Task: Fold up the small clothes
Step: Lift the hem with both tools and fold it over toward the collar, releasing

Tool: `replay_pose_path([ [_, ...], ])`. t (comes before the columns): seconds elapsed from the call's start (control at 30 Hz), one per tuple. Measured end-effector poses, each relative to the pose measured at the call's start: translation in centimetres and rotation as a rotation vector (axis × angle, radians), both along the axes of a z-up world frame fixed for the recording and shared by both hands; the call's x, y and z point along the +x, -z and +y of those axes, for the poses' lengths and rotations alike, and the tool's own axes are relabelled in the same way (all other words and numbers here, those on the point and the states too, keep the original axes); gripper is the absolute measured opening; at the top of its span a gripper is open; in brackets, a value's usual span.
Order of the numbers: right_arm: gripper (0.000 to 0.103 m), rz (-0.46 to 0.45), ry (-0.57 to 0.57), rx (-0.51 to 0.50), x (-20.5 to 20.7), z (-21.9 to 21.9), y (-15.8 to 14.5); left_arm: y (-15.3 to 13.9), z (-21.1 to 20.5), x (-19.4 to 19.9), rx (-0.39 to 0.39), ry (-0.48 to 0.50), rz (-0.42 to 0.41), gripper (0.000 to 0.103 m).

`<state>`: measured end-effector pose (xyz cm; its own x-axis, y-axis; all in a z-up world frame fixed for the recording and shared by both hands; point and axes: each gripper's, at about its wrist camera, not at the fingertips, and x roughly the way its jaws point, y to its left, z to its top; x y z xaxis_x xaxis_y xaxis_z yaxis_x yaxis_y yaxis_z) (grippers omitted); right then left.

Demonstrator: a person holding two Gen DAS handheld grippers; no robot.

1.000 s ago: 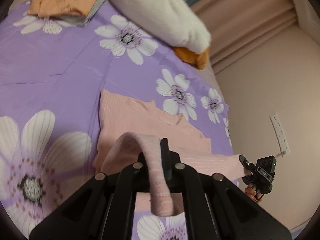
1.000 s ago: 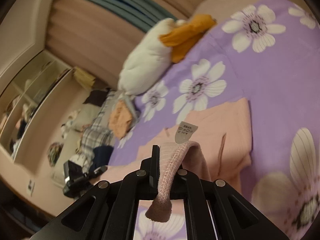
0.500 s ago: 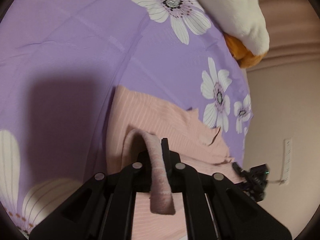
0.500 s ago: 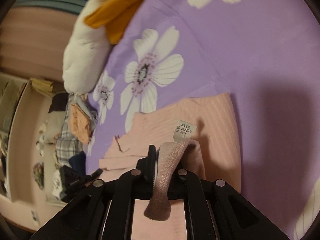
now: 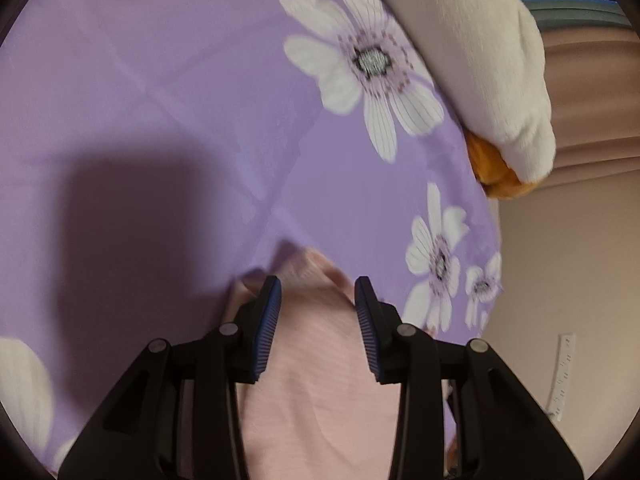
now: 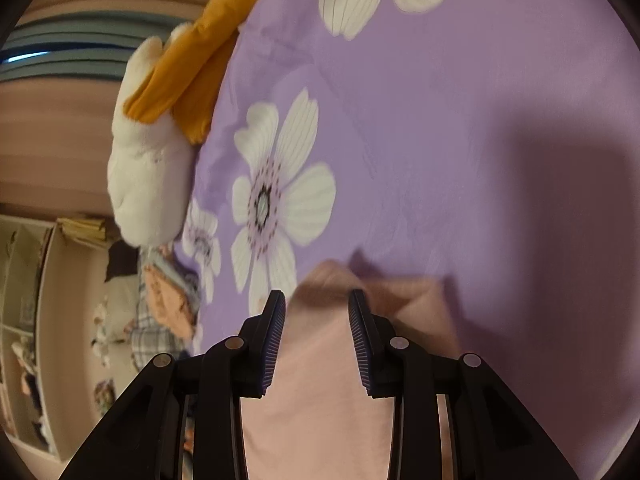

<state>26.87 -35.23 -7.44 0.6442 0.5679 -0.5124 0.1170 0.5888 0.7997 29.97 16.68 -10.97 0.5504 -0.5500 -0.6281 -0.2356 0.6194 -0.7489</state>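
Observation:
A small pink ribbed garment [image 5: 316,380] lies folded on the purple flowered bedsheet [image 5: 180,128]. My left gripper [image 5: 317,296] is open, its blue-ridged fingers [image 5: 267,320] straddling the garment's far edge just above the cloth. The same garment shows in the right wrist view [image 6: 320,392]. My right gripper [image 6: 317,308] is open too, held over the garment's far edge, where a corner is rumpled at the right [image 6: 420,300]. Neither gripper holds cloth.
A white and orange plush toy [image 5: 480,52] lies at the bed's far edge; it also shows in the right wrist view [image 6: 160,128]. A pile of other clothes [image 6: 168,308] sits at the left. A wall with a socket [image 5: 564,372] is at the right.
Both grippers carried the garment's edge forward and down over the rest, then opened and let it go. The cloth now lies flat between the fingers.

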Motion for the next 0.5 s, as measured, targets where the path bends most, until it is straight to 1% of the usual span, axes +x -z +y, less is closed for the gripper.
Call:
replay_pose_path([
  [0.03, 0.032, -0.010, 0.019, -0.004, -0.1, -0.2, -0.2, -0.2, 0.2, 0.0, 0.012, -0.007, -0.003, 0.043],
  [0.13, 0.033, -0.048, 0.031, -0.026, -0.8, -0.4, -1.0, -0.9, 0.8, -0.7, 0.047, -0.001, -0.025, 0.043],
  [0.2, 0.033, -0.071, 0.021, -0.061, -1.6, -0.2, -1.4, -1.5, 0.4, -1.8, 0.101, 0.029, -0.049, 0.043],
  [0.27, 0.033, -0.105, -0.011, -0.130, -2.8, 0.5, -2.1, -2.2, -0.4, -3.1, 0.169, 0.073, -0.080, 0.043],
  [0.3, 0.033, -0.122, -0.034, -0.179, -3.7, 1.0, -2.4, -2.5, -0.9, -3.8, 0.201, 0.091, -0.098, 0.043],
  [0.33, 0.033, -0.140, -0.050, -0.226, -4.3, 1.5, -2.7, -2.9, -2.0, -4.9, 0.255, 0.120, -0.126, 0.043],
  [0.4, 0.033, -0.168, -0.077, -0.321, -5.6, 2.6, -3.0, -3.2, -3.2, -6.6, 0.323, 0.164, -0.164, 0.042],
  [0.43, 0.033, -0.190, -0.097, -0.392, -6.7, 3.4, -3.2, -3.3, -4.1, -8.0, 0.375, 0.190, -0.186, 0.041],
  [0.5, 0.033, -0.210, -0.118, -0.495, -7.9, 4.7, -3.3, -3.4, -5.4, -10.0, 0.444, 0.223, -0.224, 0.041],
])
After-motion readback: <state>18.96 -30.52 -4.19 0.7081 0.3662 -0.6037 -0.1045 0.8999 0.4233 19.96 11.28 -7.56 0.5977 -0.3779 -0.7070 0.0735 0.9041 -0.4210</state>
